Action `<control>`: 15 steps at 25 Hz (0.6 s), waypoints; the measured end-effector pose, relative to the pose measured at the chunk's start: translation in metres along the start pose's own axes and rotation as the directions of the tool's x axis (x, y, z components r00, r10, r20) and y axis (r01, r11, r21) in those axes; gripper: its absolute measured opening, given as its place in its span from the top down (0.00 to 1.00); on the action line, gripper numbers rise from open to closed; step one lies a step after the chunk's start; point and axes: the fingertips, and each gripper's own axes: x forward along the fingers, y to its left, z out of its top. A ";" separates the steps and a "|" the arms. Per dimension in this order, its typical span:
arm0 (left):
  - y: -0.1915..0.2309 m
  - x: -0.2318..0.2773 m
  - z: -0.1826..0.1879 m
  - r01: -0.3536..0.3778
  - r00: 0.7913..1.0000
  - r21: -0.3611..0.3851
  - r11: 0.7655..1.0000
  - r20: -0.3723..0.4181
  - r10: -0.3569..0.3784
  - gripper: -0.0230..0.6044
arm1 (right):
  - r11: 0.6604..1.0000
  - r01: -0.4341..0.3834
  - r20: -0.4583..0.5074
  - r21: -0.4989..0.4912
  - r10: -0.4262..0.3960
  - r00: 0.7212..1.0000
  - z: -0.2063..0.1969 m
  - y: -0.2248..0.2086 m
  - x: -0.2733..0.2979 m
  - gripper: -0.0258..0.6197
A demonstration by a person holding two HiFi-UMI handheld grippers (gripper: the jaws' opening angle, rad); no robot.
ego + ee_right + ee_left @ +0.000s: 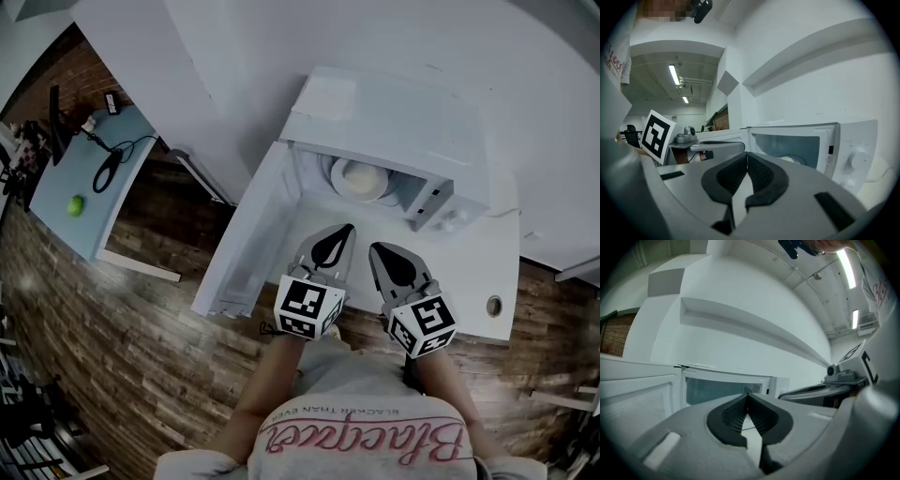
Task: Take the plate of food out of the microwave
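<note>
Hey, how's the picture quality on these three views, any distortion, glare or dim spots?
Head view: dim, wooden floor dark, yet the plate of food in the open microwave reads clearly. Left gripper view: strong fisheye curves the wall ledge; the ceiling lamp glares. Right gripper view: same fisheye, black rim, soft even light.

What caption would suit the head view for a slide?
Left gripper and right gripper, both shut and empty, poised before the open microwave; plate of food inside, door swung left.

Plate (331, 176) inside microwave (394, 122) on table (487, 272); door (251, 234) open leftward; left tool (347, 229), right tool (376, 249) before it.
</note>
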 end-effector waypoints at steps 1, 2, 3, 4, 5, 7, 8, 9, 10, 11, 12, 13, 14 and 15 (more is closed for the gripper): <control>0.001 0.002 -0.001 0.007 1.000 0.000 1.000 -0.005 -0.007 0.95 | 1.000 0.004 -0.001 -0.003 -0.004 1.000 0.000 -0.001 0.002 0.94; 0.003 0.004 -0.002 0.013 1.000 -0.003 1.000 -0.007 -0.013 0.95 | 1.000 0.007 -0.001 -0.006 -0.007 1.000 0.001 -0.002 0.004 0.94; 0.004 0.005 -0.003 0.018 1.000 -0.008 1.000 -0.006 -0.018 0.95 | 1.000 0.009 0.000 -0.008 -0.009 1.000 0.001 -0.002 0.006 0.94; 0.006 0.007 -0.003 0.024 1.000 -0.016 1.000 -0.004 -0.024 0.95 | 1.000 0.011 0.000 -0.009 -0.011 1.000 0.002 -0.003 0.008 0.94; 0.007 0.008 -0.004 0.031 1.000 -0.024 0.999 -0.003 -0.031 0.95 | 1.000 0.014 -0.001 -0.010 -0.014 1.000 0.001 -0.003 0.009 0.94; 0.007 0.010 -0.006 0.054 0.998 -0.040 0.998 -0.007 -0.054 0.95 | 1.000 0.021 -0.006 -0.011 -0.021 1.000 -0.001 -0.005 0.010 0.94; 0.006 0.011 -0.008 0.065 0.998 -0.047 0.997 -0.009 -0.066 0.95 | 1.000 0.026 -0.007 -0.011 -0.026 1.000 -0.002 -0.006 0.011 0.94; 0.007 0.012 -0.009 0.072 0.997 -0.055 0.996 -0.012 -0.072 0.95 | 0.999 0.030 -0.007 -0.011 -0.030 1.000 -0.002 -0.007 0.012 0.94; 0.008 0.013 -0.010 0.074 0.997 -0.061 0.995 -0.014 -0.075 0.95 | 0.999 0.034 -0.006 -0.011 -0.034 0.999 -0.003 -0.008 0.013 0.94; 0.009 0.013 -0.012 0.073 0.997 -0.067 0.995 -0.018 -0.075 0.95 | 0.999 0.037 -0.006 -0.015 -0.038 0.999 -0.003 -0.008 0.013 0.94; 0.010 0.014 -0.014 0.071 0.997 -0.073 0.995 -0.023 -0.073 0.95 | 0.999 0.042 -0.007 -0.023 -0.042 0.999 -0.003 -0.007 0.014 0.94; 0.011 0.015 -0.016 0.070 0.997 -0.079 0.994 -0.028 -0.072 0.95 | 0.998 0.046 -0.007 -0.031 -0.046 0.999 -0.004 -0.007 0.014 0.94; 0.012 0.016 -0.018 0.071 0.997 -0.085 0.994 -0.032 -0.074 0.95 | 0.998 0.050 -0.007 -0.037 -0.050 0.999 -0.004 -0.007 0.013 0.94; 0.012 0.017 -0.019 0.074 0.996 -0.092 0.993 -0.035 -0.078 0.95 | 0.998 0.054 -0.007 -0.040 -0.054 0.999 -0.004 -0.007 0.013 0.94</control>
